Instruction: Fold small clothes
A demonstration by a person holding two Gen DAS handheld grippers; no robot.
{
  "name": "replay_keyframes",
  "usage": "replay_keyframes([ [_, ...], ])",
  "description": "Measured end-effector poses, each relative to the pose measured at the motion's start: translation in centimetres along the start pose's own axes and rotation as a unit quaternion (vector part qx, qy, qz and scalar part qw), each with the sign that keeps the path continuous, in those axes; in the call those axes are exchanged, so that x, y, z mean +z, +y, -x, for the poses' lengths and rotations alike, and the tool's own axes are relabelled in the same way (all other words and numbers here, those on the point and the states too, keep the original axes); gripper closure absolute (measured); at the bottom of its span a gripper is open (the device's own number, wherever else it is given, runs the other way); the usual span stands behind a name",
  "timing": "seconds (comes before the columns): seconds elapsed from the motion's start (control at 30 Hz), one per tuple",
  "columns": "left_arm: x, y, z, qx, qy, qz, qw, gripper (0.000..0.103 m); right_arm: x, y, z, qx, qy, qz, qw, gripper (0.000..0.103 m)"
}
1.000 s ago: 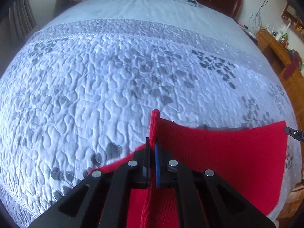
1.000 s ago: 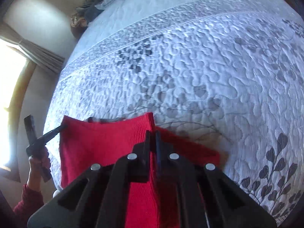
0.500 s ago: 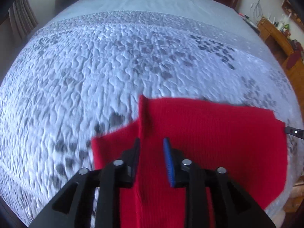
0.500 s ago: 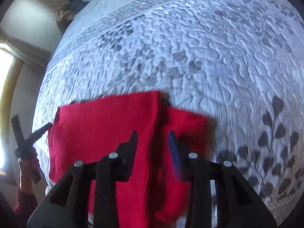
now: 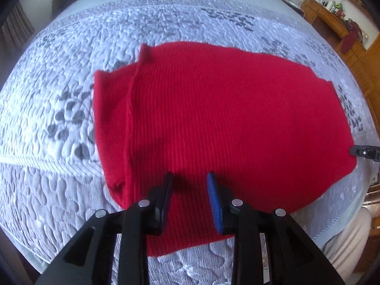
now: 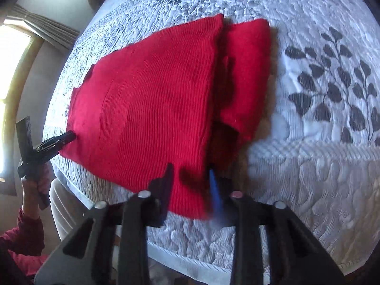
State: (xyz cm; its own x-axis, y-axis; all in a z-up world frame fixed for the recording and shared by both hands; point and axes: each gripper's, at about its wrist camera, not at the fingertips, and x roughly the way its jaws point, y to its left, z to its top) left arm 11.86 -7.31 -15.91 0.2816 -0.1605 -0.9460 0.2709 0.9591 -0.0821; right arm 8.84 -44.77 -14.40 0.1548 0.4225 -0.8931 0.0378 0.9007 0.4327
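From my remote station I find no legible text, label, brand, number or sign in either wrist view. The red knit garment [image 5: 225,123] carries no visible tag or print, and the quilted bedspread [image 6: 320,171] bears only a grey leaf pattern, no lettering. Small items on the wooden shelf [image 5: 332,11] at the far right of the left wrist view are too small and blurred to read.

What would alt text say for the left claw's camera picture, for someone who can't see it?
A red knitted garment lies folded flat on a grey-white quilted bedspread with a leaf pattern. The left claw, black with one blue pad, hangs just above the garment's near edge, jaws opening and gripping nothing. Wooden furniture stands at upper right.
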Motion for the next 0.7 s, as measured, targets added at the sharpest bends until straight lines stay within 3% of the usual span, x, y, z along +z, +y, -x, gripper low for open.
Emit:
replay_keyframes([
  [0.03, -0.3, 0.1, -0.1, 0.001, 0.0, 0.003, 1.0, 0.073, -0.1, 0.1, 0.0, 0.003, -0.001, -0.001, 1.0, 0.095],
  [0.2, -1.1, 0.2, 0.3, 0.006, -0.003, 0.015, 0.9999, 0.072, -1.0, -0.1, 1.2, 0.004, -0.012, -0.007, 1.0, 0.097],
  [0.43, -2.1, 0.4, -0.8, 0.019, -0.008, 0.012, 0.9997, 0.07, -2.3, -0.4, -1.7, -0.058, 0.018, -0.018, 0.998, 0.098],
  [0.7, -1.9, -0.3, -0.1, 0.035, -0.019, 0.025, 0.9989, 0.068, -2.7, -0.6, -1.7, -0.051, 0.0, -0.044, 0.998, 0.098],
])
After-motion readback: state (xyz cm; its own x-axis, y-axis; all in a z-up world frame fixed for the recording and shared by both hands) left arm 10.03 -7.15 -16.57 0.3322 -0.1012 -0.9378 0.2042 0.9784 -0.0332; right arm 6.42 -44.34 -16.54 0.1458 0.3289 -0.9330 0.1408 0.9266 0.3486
